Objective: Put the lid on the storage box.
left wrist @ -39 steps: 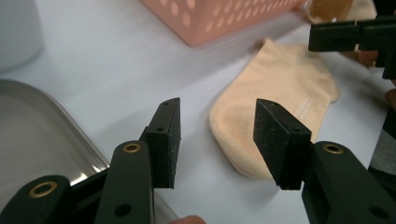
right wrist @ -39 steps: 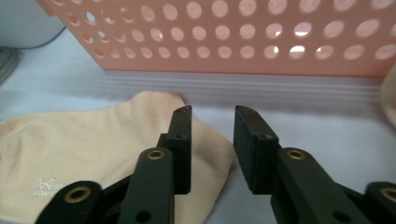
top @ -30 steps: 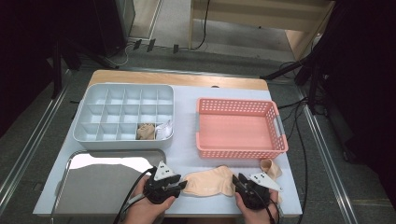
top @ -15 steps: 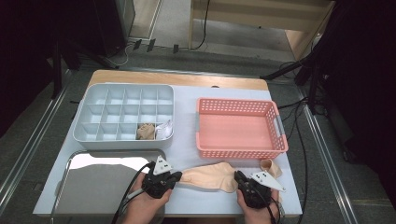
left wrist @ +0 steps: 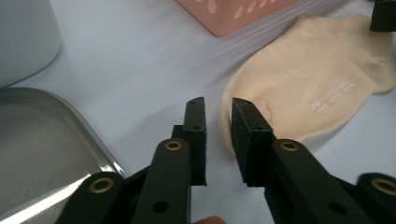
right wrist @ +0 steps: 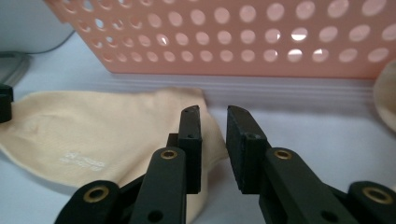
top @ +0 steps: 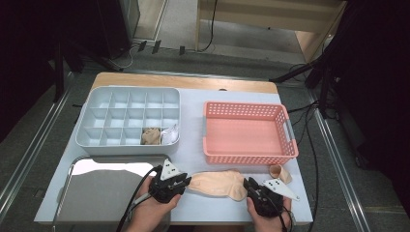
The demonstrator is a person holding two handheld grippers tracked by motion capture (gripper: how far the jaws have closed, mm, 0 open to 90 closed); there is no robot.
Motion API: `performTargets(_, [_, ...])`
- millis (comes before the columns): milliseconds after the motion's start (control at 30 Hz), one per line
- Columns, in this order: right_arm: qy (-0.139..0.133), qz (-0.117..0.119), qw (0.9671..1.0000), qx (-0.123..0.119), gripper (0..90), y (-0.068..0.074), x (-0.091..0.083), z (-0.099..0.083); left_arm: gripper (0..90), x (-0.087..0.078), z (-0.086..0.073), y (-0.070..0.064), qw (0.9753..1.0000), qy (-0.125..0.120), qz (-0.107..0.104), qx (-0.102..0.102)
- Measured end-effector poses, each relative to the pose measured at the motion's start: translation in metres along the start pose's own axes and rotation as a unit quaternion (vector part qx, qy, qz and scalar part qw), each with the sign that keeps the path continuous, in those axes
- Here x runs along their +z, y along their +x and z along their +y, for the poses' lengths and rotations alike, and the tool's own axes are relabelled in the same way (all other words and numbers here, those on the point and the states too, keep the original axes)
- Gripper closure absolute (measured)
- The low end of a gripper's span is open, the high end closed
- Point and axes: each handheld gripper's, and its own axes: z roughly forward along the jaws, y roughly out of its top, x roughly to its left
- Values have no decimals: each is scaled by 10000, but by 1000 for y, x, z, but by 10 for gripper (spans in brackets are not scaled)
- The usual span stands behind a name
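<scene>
high view: beige sock (top: pixel 216 183) flat on table (top: pixel 193 145), between left gripper (top: pixel 180 182) and right gripper (top: pixel 252 187); divided tray (top: pixel 96 137) holds two small bundles, pink basket (top: pixel 285 145) empty.
left gripper view: jaws slightly apart at sock's edge, gripping nothing; metal tray (left wrist: pixel 37 154) cut off.
right gripper view: jaws slightly apart over sock's edge; sock print unreadable.

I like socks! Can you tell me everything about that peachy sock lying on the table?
The sock is pale peach, soft knitted cloth with tiny white lettering on it. It lies flat and spread out on the white table, just in front of the pink basket. The left gripper and right gripper sit at its two ends, jaws slightly apart, not pinching it.
</scene>
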Motion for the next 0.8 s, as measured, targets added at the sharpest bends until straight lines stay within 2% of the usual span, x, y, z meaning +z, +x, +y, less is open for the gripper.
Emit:
performTargets(67, [0, -29, 10000, -11, 718, 1, 1, 0, 715, 0, 0, 0, 9999, 34, -78, -54])
performTargets(167, [113, -181, 9995, 223, 686, -5, 7, 0, 727, 0, -1, -1, 9998, 114, -144, -33])
performTargets(267, [233, -93, 9992, 304, 699, -7, 10, -2, 759, 2, -1, -2, 9997, 184, -135, -43])
performTargets(300, [312, -48, 9991, 273, 709, -6, 11, -3, 785, 2, -1, -2, 9997, 196, -136, -49])
performTargets(333, [364, -23, 9992, 170, 763, -2, 12, -5, 840, 3, -1, -3, 9996, 231, -145, -44])
performTargets(367, [364, -23, 9992, 170, 763, -2, 12, -5, 840, 4, -1, -2, 9995, 249, -164, -49])
performTargets(433, [434, 25, 9990, 93, 825, -1, 12, -4, 878, 5, -1, -3, 9995, 276, -173, -32])
performTargets(500, [416, -20, 9991, 43, 837, 0, 12, -3, 886, 5, 0, -3, 9995, 285, -146, -19])
performTargets(667, [176, -132, 9998, -1, 840, 0, 10, 2, 890, 6, 3, -2, 9997, 205, -123, -71])
performTargets(800, [307, -86, 9995, 31, 824, -2, 14, 1, 878, 7, 2, -2, 9998, 178, -74, -60])
